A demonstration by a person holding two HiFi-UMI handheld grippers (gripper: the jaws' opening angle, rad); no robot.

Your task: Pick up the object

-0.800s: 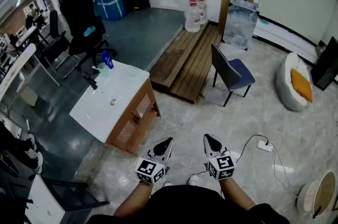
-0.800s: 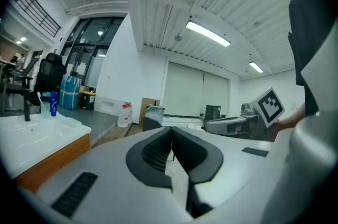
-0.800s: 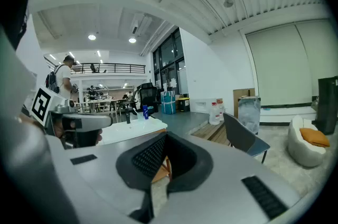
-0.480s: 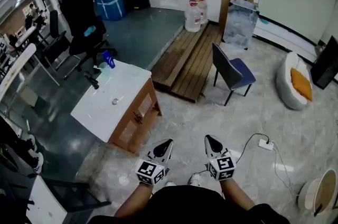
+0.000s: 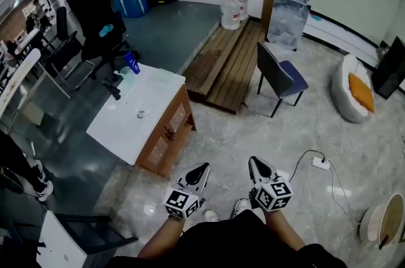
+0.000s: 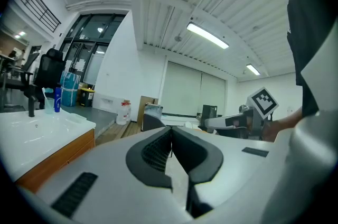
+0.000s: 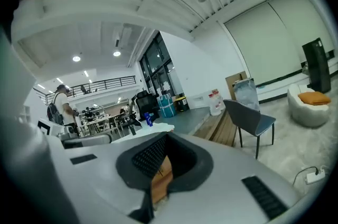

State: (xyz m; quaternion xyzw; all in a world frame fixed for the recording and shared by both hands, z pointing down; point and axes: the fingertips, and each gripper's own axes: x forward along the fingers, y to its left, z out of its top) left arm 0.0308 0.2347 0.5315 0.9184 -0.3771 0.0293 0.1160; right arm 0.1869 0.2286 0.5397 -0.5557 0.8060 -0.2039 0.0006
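A blue bottle [image 5: 131, 62] stands at the far edge of a white sink counter [image 5: 120, 131] on a wooden cabinet, well ahead and to the left of me. It also shows in the left gripper view as the blue bottle [image 6: 57, 100] and, small, in the right gripper view as the blue bottle [image 7: 149, 120]. My left gripper [image 5: 201, 167] and right gripper [image 5: 254, 163] are held side by side close to my body, above the stone floor. Both are shut with nothing between the jaws, as the left gripper [image 6: 170, 132] and right gripper [image 7: 162, 139] show in their own views.
A black faucet [image 5: 112, 91] stands on the counter near the bottle. A grey chair [image 5: 280, 78] and a wooden platform [image 5: 224, 64] lie ahead. A power strip [image 5: 319, 164] with its cable lies on the floor to the right. A black office chair [image 5: 95, 20] stands beyond the counter.
The head view has shifted a little, so the counter sits slightly nearer and the grippers sit lower in the picture. Both grippers stay shut and empty.
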